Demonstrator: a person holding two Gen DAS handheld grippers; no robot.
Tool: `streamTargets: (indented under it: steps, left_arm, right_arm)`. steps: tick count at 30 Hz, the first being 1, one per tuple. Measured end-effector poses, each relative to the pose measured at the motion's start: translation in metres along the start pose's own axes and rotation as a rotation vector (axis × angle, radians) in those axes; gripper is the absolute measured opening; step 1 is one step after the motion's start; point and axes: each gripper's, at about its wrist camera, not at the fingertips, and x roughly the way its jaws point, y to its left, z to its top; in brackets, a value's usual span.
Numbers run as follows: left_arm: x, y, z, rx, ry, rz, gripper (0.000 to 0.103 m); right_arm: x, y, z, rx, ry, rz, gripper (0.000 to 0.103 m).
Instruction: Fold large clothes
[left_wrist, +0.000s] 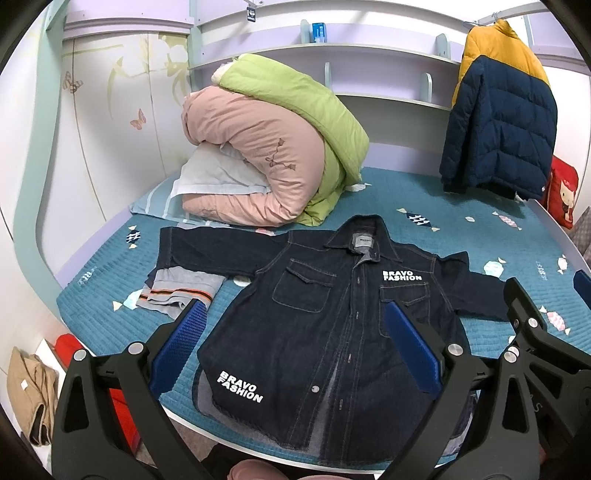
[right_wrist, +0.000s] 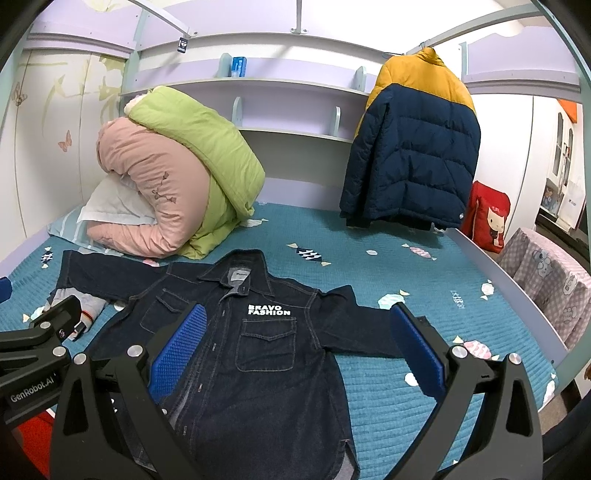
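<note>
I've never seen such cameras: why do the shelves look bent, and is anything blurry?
Left wrist view: fisheye lens bows the shelf, corners black; denim jacket sharp. Right wrist view: same bowing, even light, lettering crisp; both grippers open.

dark denim jacket (left_wrist: 332, 325), teal bedspread (right_wrist: 406, 258)

denim jacket (left_wrist: 332, 325) flat on teal bedspread (left_wrist: 369, 192), left claw (left_wrist: 295, 332) open above
</note>
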Motion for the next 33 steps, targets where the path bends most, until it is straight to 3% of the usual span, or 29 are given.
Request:
streamTargets:
  steps: [19,33]
  left_arm:
    - [0.005,0.001,-0.004,-0.012,0.017,0.008,0.097]
    - [0.029,-0.009,0.002,-0.022,0.136,0.015,0.097]
  right_arm:
    - [0.003,0.002,-0.003,0.003,0.015,0.018,0.095]
    - [0.019,-0.006,0.0,-0.013,0.04,0.091,0.095]
